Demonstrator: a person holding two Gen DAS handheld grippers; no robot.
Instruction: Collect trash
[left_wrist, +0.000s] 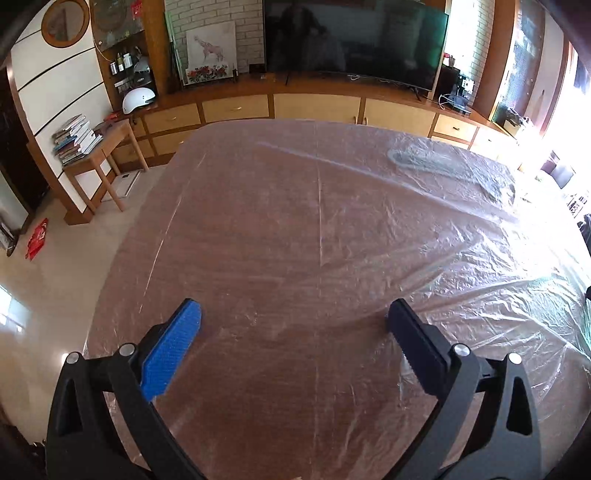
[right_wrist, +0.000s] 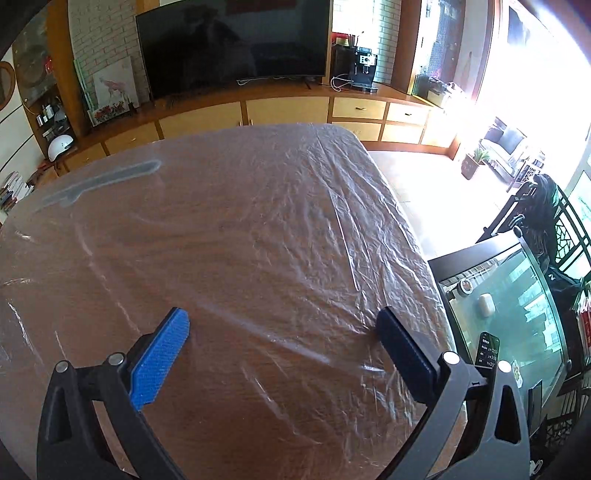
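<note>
A wooden table (left_wrist: 280, 229) covered with a thin clear plastic sheet (left_wrist: 461, 236) fills both views; the table also shows in the right wrist view (right_wrist: 221, 236). My left gripper (left_wrist: 295, 314) is open and empty above the near part of the table. My right gripper (right_wrist: 284, 321) is open and empty above the table near its right edge. No loose trash shows on the table. A grey-blue streak (left_wrist: 428, 162) on the far part is a reflection or fold in the plastic; it also shows in the right wrist view (right_wrist: 103, 181).
A long wooden cabinet (left_wrist: 314, 107) with a large TV (left_wrist: 354, 40) runs behind the table. A small side table with books (left_wrist: 96, 147) stands at left. A glass-topped table (right_wrist: 509, 317) with a phone (right_wrist: 487, 350) stands right of the table. Tiled floor surrounds.
</note>
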